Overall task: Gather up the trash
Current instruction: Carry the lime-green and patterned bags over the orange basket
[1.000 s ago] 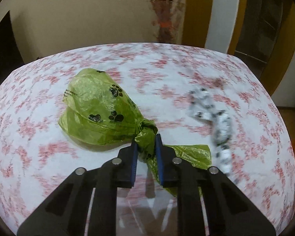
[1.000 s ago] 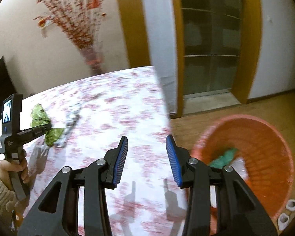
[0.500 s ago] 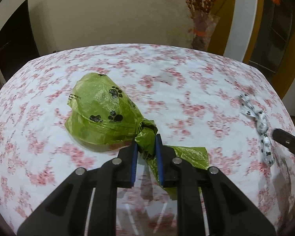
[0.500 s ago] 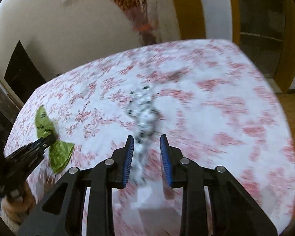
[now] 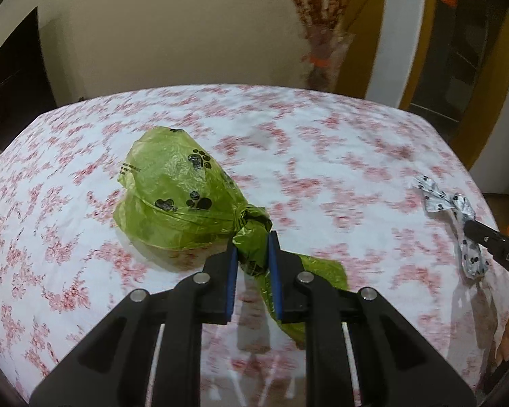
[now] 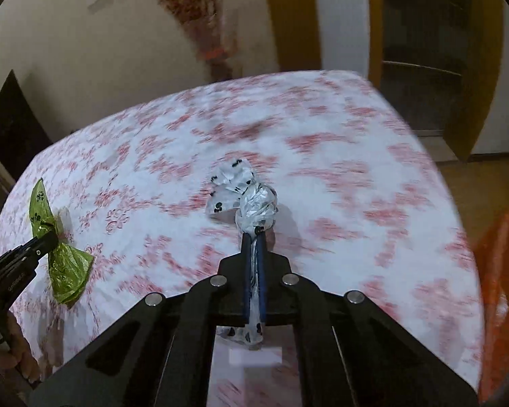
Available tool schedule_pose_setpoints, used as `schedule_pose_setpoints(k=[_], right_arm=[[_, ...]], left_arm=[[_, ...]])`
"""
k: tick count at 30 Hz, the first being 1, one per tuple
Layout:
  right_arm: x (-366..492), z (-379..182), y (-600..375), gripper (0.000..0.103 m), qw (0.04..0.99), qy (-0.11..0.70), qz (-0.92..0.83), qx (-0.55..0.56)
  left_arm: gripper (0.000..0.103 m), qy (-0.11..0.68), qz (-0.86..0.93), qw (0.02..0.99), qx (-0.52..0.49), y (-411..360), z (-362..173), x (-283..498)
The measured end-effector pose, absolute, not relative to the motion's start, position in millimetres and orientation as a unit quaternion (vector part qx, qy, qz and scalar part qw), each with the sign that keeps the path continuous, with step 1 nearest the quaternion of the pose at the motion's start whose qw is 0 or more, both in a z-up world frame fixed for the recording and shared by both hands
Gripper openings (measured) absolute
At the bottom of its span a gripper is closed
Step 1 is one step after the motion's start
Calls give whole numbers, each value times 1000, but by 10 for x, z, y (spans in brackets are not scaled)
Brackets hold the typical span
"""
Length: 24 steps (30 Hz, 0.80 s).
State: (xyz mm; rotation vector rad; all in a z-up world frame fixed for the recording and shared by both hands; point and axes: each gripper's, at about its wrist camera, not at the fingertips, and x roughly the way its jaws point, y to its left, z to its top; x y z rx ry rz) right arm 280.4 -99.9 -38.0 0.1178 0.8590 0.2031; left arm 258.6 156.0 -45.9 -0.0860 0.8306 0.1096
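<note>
A knotted green bag with black paw prints (image 5: 176,200) lies on the flowered tablecloth (image 5: 322,156). My left gripper (image 5: 252,237) is shut on its twisted neck just behind the knot. The same green bag (image 6: 64,264) and the left gripper (image 6: 42,244) show at the left of the right wrist view. A knotted white bag with black paw prints (image 6: 244,196) lies mid-table, and my right gripper (image 6: 254,235) is shut on its neck, the tail running back between the blue pads. The white bag (image 5: 458,224) also sits at the table's right edge in the left wrist view.
An orange basket (image 6: 498,271) stands on the floor beside the table's right edge. A vase of red branches (image 5: 322,61) stands behind the far edge. A door frame and dark doorway (image 6: 424,51) lie at the back right. A dark cabinet (image 6: 10,125) is at the left.
My right gripper swung from the orange basket over to the white bag and closed on its neck. My left gripper kept its hold on the green bag while the view shifted left.
</note>
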Motion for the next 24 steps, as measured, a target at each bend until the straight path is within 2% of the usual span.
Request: schedule_pose_setpoints(k=[12, 24], right_arm=[[2170, 163, -1934, 4, 936, 337, 54, 85], [1661, 471, -2565, 4, 954, 278, 16, 109]], left_arm=[[17, 379, -28, 924, -24, 675, -137, 2426], [17, 357, -113, 927, 2, -241, 182, 2243]])
